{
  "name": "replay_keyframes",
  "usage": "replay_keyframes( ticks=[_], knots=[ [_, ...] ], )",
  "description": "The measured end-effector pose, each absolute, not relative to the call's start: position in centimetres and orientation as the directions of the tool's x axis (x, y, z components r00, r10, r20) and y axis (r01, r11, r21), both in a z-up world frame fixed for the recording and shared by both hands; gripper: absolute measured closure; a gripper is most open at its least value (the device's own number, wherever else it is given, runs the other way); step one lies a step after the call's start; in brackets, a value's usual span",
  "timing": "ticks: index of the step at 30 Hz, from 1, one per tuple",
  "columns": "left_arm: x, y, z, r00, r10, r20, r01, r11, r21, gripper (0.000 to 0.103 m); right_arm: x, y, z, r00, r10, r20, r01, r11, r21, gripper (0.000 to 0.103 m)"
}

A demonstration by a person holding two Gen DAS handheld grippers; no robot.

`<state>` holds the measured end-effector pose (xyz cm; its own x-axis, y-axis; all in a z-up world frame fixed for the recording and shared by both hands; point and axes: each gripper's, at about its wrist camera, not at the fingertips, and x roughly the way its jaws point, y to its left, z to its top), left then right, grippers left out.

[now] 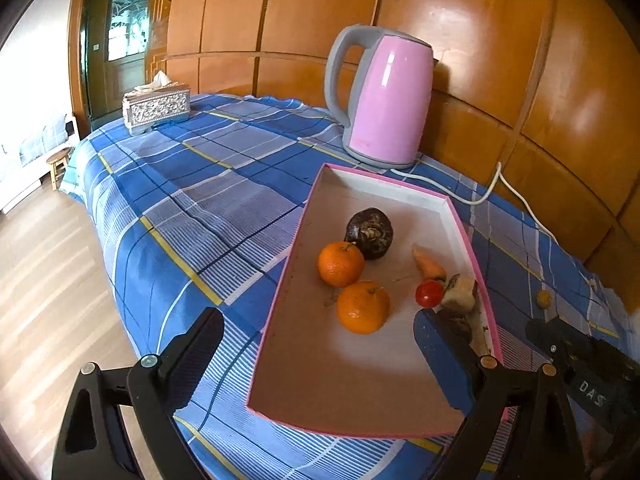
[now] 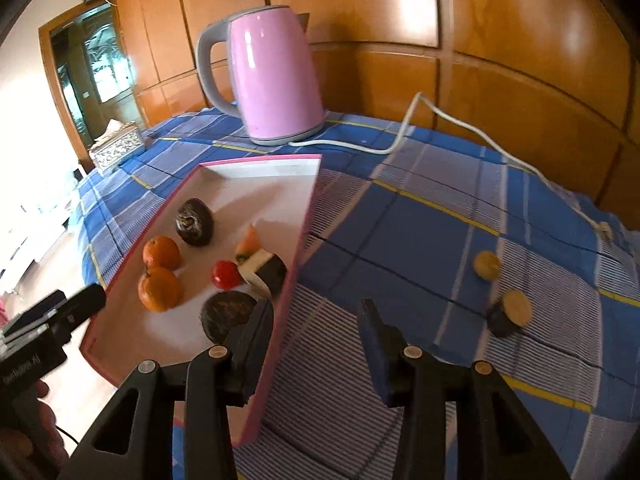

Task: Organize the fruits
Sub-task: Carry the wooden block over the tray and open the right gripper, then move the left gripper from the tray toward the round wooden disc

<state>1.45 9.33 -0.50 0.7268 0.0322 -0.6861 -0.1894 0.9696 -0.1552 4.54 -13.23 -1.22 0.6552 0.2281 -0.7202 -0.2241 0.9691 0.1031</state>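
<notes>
On the checked cloth right of the pink tray (image 2: 296, 240), two cut fruit pieces (image 2: 508, 312) remain; right gripper (image 2: 316, 324) empty, jaws parted, must reach them; left gripper (image 1: 320, 344) open, idle.

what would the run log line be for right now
tray: two oranges, tomato inside | cloth: yellow fruit outside | left tool: open | right tool: open, empty

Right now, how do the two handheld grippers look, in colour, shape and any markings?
Both are black plastic with triangular cut-out linkages and brass-coloured pivot screws. The left gripper and the right gripper each carry flat, dark blue finger pads. White lettering marks both black bodies. No sleeve is visible.
</notes>
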Motion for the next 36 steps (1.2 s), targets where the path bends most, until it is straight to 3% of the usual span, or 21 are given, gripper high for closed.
replay_keyframes(
  ticks=[36],
  knots=[
    [0.6,3.4,-0.2,0.722,-0.073,-0.688,0.02,0.996,-0.084,0.007,-2.7,-29.4,-3.3,0.683,-0.192,-0.705,0.31,0.95,0.041,0.059]
  ],
)
